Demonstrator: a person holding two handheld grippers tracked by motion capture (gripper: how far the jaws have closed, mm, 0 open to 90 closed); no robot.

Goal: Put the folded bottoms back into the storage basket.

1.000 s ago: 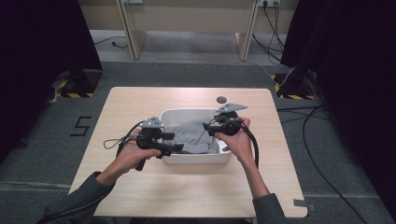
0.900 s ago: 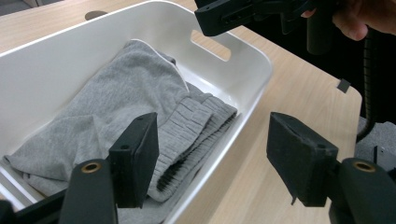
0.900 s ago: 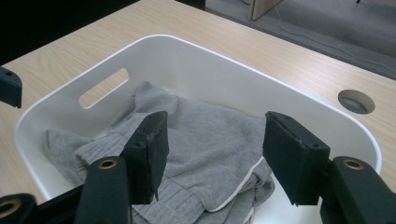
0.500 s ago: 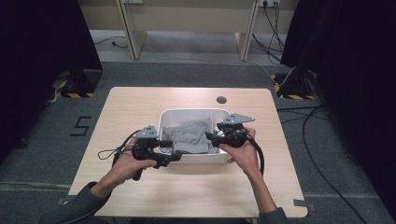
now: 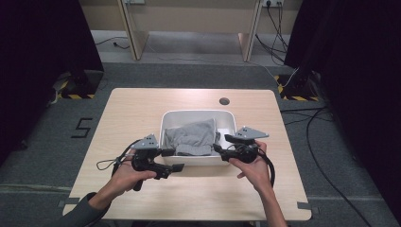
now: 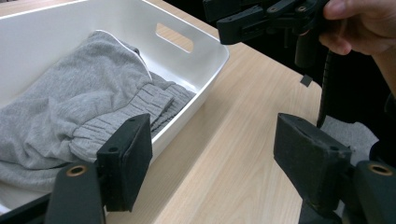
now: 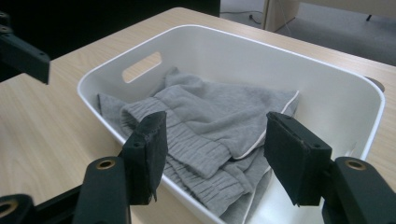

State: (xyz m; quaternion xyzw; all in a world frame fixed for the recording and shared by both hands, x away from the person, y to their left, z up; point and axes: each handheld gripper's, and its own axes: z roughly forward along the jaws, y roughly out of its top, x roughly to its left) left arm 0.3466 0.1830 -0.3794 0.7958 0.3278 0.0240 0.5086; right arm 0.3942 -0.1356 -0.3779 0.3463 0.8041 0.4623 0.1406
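Grey garment bunched in the white bin, long axis across it. Right tongs at bin's right rim, nearer, open, empty. Left tongs outside bin's left-front corner, just been opening, empty.

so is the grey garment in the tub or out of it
In. The grey garment lies crumpled inside the white tub, below its rim, and neither gripper holds it.

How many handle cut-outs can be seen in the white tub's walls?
2: one in the wall of the white tub shown in the left gripper view, one in the wall shown in the right gripper view. Probably opposite ends; no others visible.
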